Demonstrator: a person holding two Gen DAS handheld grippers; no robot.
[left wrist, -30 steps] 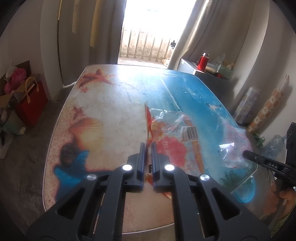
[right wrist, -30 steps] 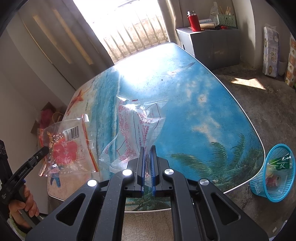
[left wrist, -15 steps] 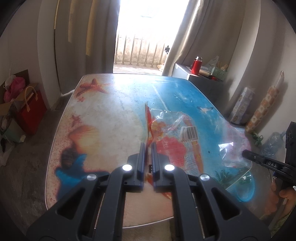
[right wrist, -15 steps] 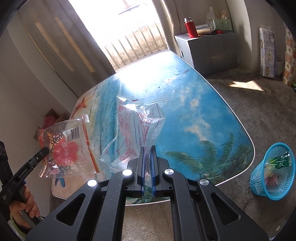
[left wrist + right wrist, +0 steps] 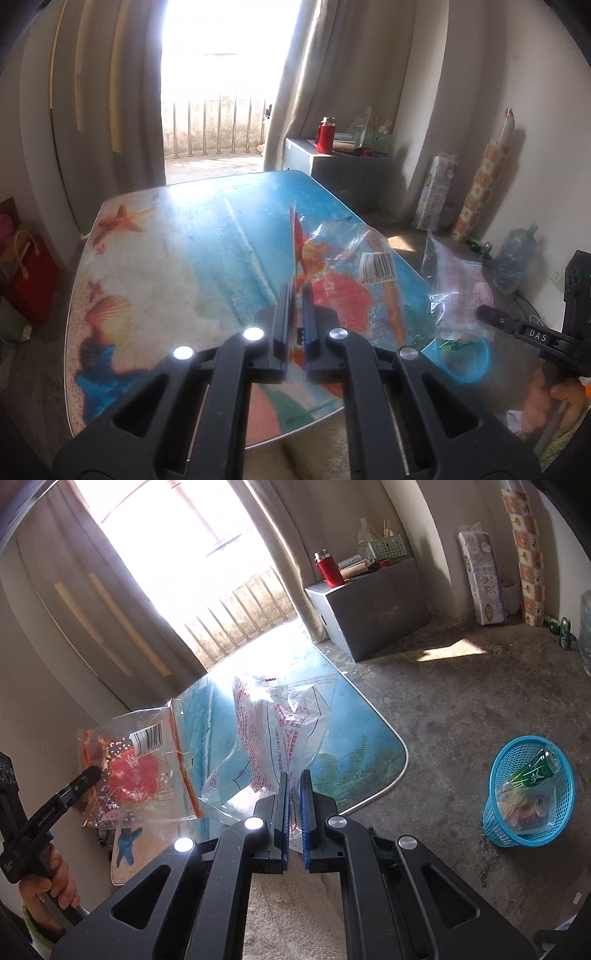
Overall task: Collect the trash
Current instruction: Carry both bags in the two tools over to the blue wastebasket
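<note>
Both claws were clamped shut on trash: the left gripper (image 5: 295, 295) on an orange wrapper (image 5: 343, 280) at frame centre, the right gripper (image 5: 293, 786) on a clear printed bag (image 5: 280, 731). Carrying appeared under way; next, reach over the blue basket (image 5: 532, 794), lower right, and release.

Snack wrapper (image 5: 343, 280): thin glossy plastic film, crinkled, partly clear; clear printed bag (image 5: 280, 731): the same shiny film. Tabletop (image 5: 177, 251): smooth, glossy, metal-edged. Basket (image 5: 528, 794): blue plastic mesh on rough matt concrete floor (image 5: 461, 709).
</note>
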